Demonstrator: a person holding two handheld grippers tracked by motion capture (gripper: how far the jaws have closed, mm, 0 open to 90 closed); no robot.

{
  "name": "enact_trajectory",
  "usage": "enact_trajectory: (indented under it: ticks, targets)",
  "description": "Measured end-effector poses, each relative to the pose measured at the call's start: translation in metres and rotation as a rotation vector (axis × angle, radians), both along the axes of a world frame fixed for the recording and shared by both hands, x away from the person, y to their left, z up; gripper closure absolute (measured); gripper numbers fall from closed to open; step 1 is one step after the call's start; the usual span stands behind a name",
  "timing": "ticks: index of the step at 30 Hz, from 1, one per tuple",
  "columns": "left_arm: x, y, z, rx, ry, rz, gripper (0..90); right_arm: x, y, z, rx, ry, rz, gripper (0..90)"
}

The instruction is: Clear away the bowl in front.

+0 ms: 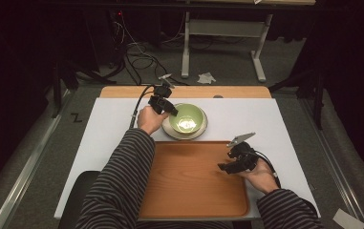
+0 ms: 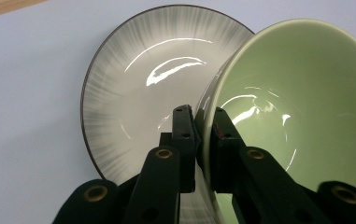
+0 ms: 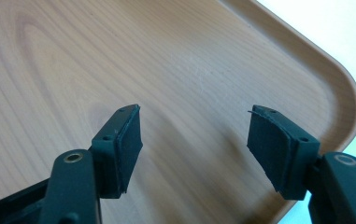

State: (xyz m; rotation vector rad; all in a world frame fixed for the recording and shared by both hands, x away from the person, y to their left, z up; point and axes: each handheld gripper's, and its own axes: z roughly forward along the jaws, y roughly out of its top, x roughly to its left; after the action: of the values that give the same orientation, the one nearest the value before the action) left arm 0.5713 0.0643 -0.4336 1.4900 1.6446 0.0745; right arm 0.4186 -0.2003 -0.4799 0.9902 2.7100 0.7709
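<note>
High view: the left hand-held gripper (image 1: 168, 108) is at the 9 o'clock edge of the green bowl (image 1: 187, 118), which sits on a pale plate (image 1: 203, 129) on the white table (image 1: 112, 124), just beyond the far rim of the wooden tray (image 1: 194, 191). The right hand-held gripper (image 1: 225, 167) hovers over the tray's right side, at about 3 o'clock of it.

Left gripper view: the left hand-held gripper (image 2: 202, 116) is clamped on the bowl's (image 2: 297, 112) rim, one jaw outside the wall and one inside. The bowl looks tilted, its near edge lifted off the plate (image 2: 133, 84), which lies toward 10 o'clock behind it.

Right gripper view: the right hand-held gripper (image 3: 194, 135) has its jaws well apart with nothing between them, above the bare tray (image 3: 119, 56) near its rounded corner.

The step appears to be carrying the bowl to the tray. Doing it well probably means keeping the pinch firm on the rim, lifting straight up clear of the plate before swinging toward 6 o'clock, and holding the bowl as level as possible so it does not pivot in the jaws.
</note>
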Motion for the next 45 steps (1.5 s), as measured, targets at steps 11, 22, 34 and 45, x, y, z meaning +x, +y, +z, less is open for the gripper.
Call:
enact_trajectory:
  ticks: [11,22,34,45]
  targets:
    - [-0.013,-0.001,0.014,-0.021,-0.018,-0.041,83.6,0.000,0.000,0.000,0.002,0.002,-0.008,36.7]
    - [-0.032,-0.008,0.027,-0.009,-0.071,-0.088,83.5,0.000,0.000,0.000,-0.002,-0.001,-0.001,36.7]
    - [-0.053,-0.016,0.041,-0.034,-0.115,-0.146,83.5,0.000,0.000,0.000,-0.001,0.000,0.000,36.7]
    - [-0.081,-0.020,0.049,-0.051,-0.132,-0.213,83.5,0.000,0.000,0.000,-0.006,-0.003,0.000,36.7]
